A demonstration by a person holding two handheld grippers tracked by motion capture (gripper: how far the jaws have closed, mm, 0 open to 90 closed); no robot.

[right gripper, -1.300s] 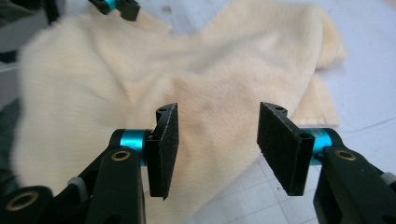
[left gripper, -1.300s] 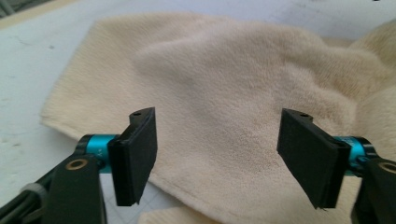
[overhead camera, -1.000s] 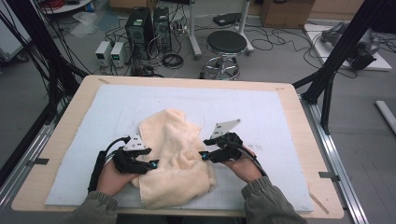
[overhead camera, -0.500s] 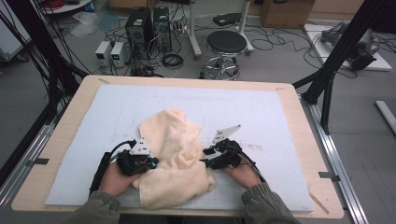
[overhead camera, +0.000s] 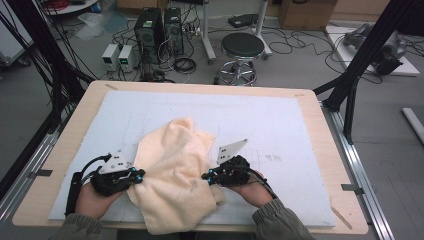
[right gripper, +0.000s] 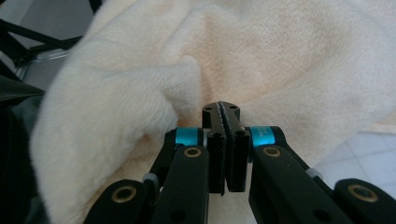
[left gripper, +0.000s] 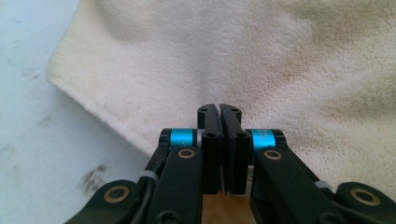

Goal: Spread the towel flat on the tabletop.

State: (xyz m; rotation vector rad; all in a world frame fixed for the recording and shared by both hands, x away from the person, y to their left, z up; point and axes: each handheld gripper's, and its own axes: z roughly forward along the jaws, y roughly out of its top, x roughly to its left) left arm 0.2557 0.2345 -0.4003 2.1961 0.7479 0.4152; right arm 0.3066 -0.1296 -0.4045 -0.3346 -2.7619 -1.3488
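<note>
We have both claws — left gripper (overhead camera: pixel 141 174) and right gripper (overhead camera: pixel 204 176) — pinched onto the towel (overhead camera: pixel 176 175) edges; it is crumpled, so spreading is left.

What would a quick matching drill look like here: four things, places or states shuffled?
Things:
1. towel
2. left tongs
3. right tongs
4. stool

Places or states:
A. on the floor beyond the table
B. shut at the towel's left edge
C. crumpled on the white mat
D. shut at the towel's right edge

Pairs: 1-C, 2-B, 3-D, 4-A
</note>
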